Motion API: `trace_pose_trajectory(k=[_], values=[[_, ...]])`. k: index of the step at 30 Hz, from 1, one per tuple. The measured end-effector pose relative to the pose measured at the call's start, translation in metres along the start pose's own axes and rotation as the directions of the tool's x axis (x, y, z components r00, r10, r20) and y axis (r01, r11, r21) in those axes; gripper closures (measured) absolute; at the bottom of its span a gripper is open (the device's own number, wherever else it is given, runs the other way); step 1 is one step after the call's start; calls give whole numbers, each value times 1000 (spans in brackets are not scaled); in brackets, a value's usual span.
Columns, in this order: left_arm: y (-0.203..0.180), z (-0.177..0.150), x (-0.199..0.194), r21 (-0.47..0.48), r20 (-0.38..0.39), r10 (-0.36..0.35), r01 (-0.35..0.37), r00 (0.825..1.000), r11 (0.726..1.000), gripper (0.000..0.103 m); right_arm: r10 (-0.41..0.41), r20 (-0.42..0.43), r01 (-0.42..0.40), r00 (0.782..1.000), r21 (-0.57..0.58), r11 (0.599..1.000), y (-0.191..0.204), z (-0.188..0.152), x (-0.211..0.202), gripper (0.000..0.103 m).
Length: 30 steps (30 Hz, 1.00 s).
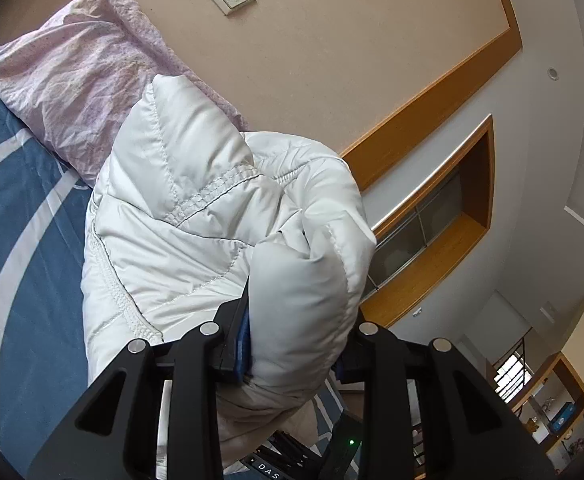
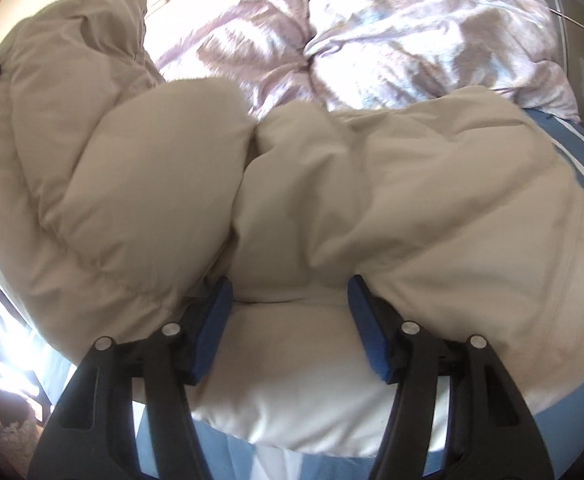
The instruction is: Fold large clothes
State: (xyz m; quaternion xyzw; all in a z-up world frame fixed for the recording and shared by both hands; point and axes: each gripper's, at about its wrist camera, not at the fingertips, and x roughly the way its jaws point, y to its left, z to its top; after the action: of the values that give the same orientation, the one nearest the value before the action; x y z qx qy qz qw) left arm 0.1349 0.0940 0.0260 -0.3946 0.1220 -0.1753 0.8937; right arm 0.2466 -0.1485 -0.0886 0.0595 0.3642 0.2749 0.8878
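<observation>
Left gripper clamps a thick fold of the puffy white quilted jacket, lifting it off the blue striped bed to fold over. Right gripper grips its near hem, anchoring it. Lilac pillow beyond; sleeves hidden.

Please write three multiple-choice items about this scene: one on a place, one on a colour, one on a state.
1. Where do the lilac pillows lie?
A. beyond the puffy jacket
B. on the floor
C. under the jacket

2. What colour is the bedsheet?
A. red
B. blue with white stripes
C. plain green

3. What is the left gripper doing?
A. hanging empty
B. clamping a pillow
C. clamping a fold of the jacket

Key: 1 A, they lie past the jacket; 2 B, stripes show; 3 C, padded fabric fills the jaws.
</observation>
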Motion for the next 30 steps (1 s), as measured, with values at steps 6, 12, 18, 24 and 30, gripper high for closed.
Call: trace_pose_trajectory(k=[6,12,18,24,30], values=[[-15,-11,21,9,-49,-58,58,997,998,73,-37,90,28,995,95,995,-40,4,-34,43],[-33,-28,43,21,-108,-100,103,989,994,73,-135,131,105,982,211,972,-97,7,-67,42],[-40,-43,68,16,-164,-131,135,978,991,73,-296,105,247,949,335,909,-156,1,-92,39],[-52,-63,92,3,-220,-159,164,962,986,73,-448,19,402,894,409,819,-209,-15,-108,39],[-60,-82,125,9,-285,-160,169,945,986,73,-514,-30,474,857,439,763,-239,-29,-116,39]])
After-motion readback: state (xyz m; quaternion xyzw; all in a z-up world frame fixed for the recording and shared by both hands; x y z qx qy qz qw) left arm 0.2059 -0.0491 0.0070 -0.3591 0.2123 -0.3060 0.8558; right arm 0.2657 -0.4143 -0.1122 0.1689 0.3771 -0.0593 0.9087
